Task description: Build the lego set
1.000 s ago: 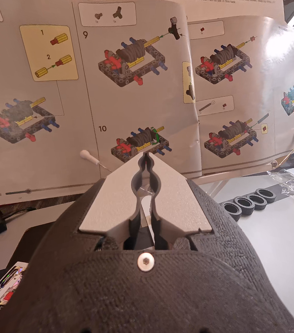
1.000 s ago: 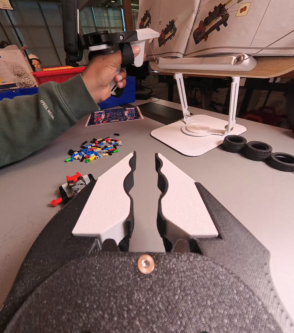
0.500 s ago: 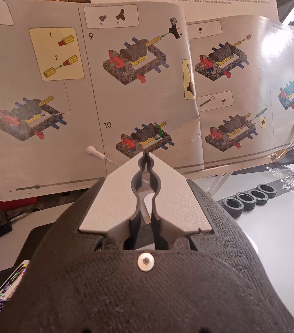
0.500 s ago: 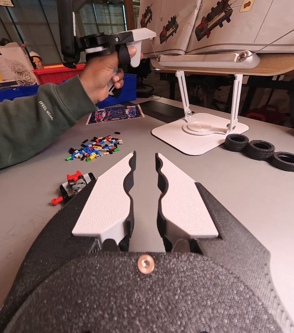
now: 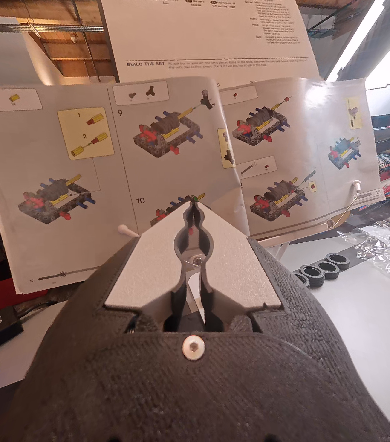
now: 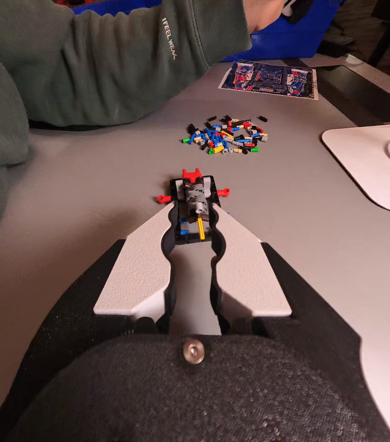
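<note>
Stand base cut by edge; step-10 drawing half hidden.

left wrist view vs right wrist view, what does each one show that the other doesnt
Only the left wrist view shows the open instruction booklet on its stand, a row of black tyres, crinkled clear plastic and the left gripper with its fingertips together.

Only the right wrist view shows the partly built lego frame between the fingers of the open right gripper, the pile of loose pieces, a sticker sheet and a green sleeve.

Both show the grey table.
</note>
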The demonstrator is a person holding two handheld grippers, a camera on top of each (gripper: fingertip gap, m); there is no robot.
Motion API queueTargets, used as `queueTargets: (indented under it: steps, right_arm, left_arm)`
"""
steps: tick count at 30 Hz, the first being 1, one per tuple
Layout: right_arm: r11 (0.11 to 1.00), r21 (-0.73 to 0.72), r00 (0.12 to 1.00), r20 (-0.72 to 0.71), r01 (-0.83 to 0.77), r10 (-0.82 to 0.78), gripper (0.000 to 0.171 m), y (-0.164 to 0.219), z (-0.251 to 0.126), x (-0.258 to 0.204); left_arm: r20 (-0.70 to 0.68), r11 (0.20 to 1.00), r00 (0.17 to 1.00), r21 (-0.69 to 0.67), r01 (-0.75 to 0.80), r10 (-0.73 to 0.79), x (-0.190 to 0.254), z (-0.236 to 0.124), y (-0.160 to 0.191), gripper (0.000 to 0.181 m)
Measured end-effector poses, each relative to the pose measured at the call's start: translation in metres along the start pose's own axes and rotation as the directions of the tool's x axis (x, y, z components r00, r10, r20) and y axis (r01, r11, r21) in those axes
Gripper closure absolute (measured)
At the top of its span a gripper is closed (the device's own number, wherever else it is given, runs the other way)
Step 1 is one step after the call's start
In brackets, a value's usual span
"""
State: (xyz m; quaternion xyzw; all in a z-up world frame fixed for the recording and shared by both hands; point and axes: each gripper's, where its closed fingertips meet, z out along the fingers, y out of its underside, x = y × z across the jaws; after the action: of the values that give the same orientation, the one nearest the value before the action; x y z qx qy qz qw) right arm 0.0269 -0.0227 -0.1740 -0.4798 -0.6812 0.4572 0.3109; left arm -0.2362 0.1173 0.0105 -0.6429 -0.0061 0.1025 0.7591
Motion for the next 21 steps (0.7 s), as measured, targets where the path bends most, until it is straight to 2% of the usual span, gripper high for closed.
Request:
queueTargets:
  steps: [3,8,13,21]
  right_arm:
    - [0.999,-0.045,1.000,-0.010,0.008,-0.009,0.142,0.004,0.009,-0.001]
    - [0.983,-0.160,0.995,-0.015,0.092,-0.095,0.145,0.018,0.020,-0.008]
    - [0.975,-0.163,0.988,0.049,0.153,-0.147,0.151,0.017,0.017,-0.023]
    - [0.983,-0.139,0.993,0.024,0.116,-0.114,0.149,0.016,0.009,-0.014]
  left_arm:
    - [-0.007,1.000,1.000,-0.001,0.002,-0.002,0.002,0.000,0.000,0.181]
    - [-0.013,1.000,1.000,-0.002,0.003,-0.003,0.004,0.000,0.000,0.181]
    - [-0.016,1.000,1.000,-0.011,0.002,-0.003,0.005,0.001,0.004,0.181]
    - [-0.014,1.000,1.000,-0.031,0.004,-0.005,0.003,0.003,0.011,0.181]
